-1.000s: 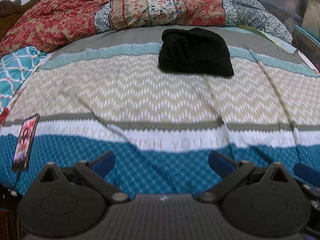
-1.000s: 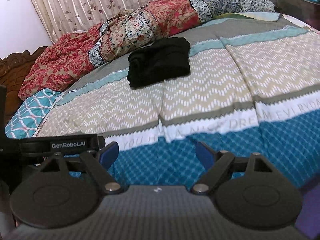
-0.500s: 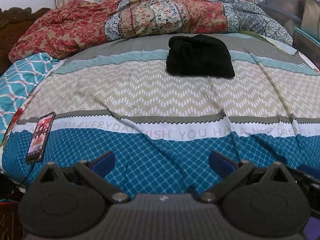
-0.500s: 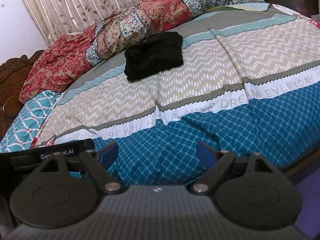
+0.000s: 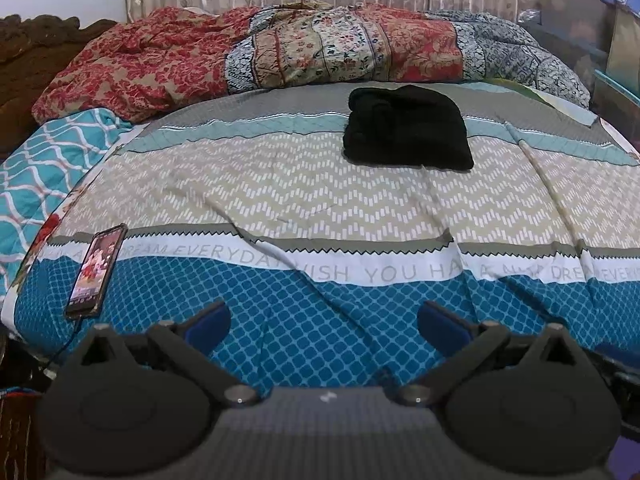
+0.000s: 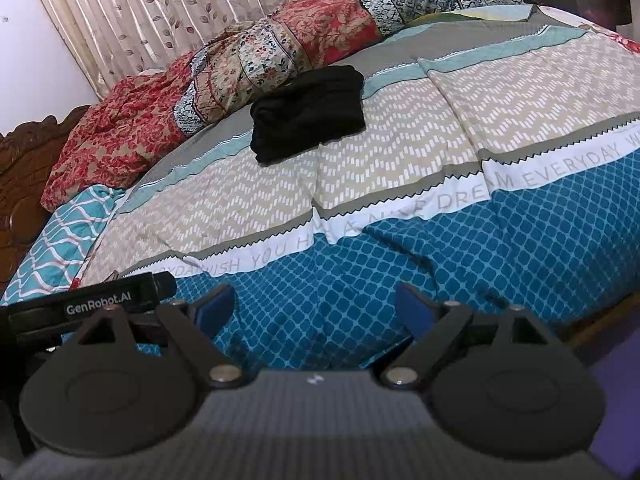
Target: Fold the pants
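Left claw (image 5: 324, 322) and right claw (image 6: 316, 306): both spread wide, holding nothing. The black pants (image 5: 406, 134) lie well ahead on the bed (image 5: 280, 200), already bundled (apparently folded), slightly right of the left claw, slightly left of the right; neither is clearly nearer.

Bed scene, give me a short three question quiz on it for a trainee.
1. True or false: the left gripper holds the black pants.
2. Where do the pants lie? A) on the phone B) on the bedspread, near the rumpled quilt C) on the floor
3. Fill in: the jaws of the right gripper are ____.

Key: 1 false, its jaws are open and empty, at the bed's near edge. 2 B. 3 open.
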